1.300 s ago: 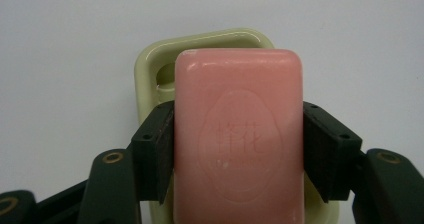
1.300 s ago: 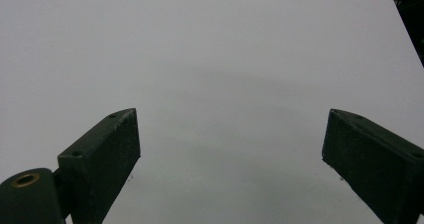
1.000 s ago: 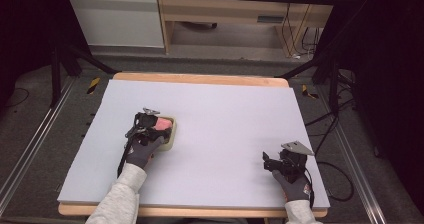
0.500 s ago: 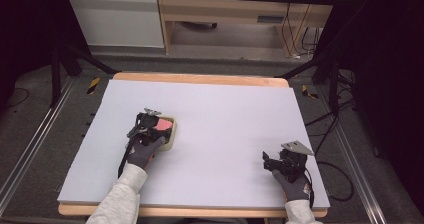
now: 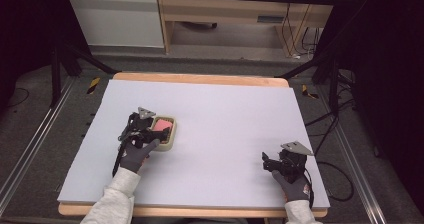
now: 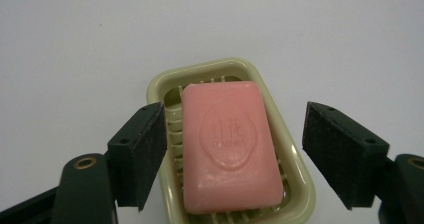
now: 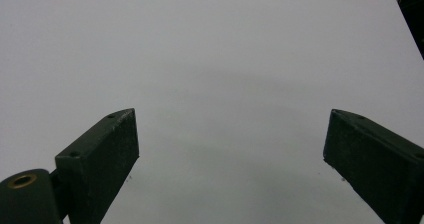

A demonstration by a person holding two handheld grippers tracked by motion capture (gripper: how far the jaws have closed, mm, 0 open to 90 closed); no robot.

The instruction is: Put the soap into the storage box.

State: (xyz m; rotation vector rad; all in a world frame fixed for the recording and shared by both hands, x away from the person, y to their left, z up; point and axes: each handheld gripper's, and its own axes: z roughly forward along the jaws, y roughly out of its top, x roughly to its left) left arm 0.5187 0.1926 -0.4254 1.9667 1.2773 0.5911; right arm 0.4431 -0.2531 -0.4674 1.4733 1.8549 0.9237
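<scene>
pink soap bar (image 6: 230, 146) lying in pale green soap dish (image 6: 295, 171), between the wide-spread jaws of left gripper (image 6: 232, 149). right gripper (image 7: 230, 149): jaws wide, empty, over white table sheet (image 7: 225, 49).

table (image 5: 210, 84): wooden, white-covered | on it: soap dish (image 5: 168, 143), left of centre

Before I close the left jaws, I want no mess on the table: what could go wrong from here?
1. The left gripper is open with its jaws either side of both the soap and the dish. Closing may pinch the dish rim instead of the soap.
2. The dish is light-looking and sits loose on the table, so it may slide or tip.
3. The soap looks smooth and may slip out.
</scene>
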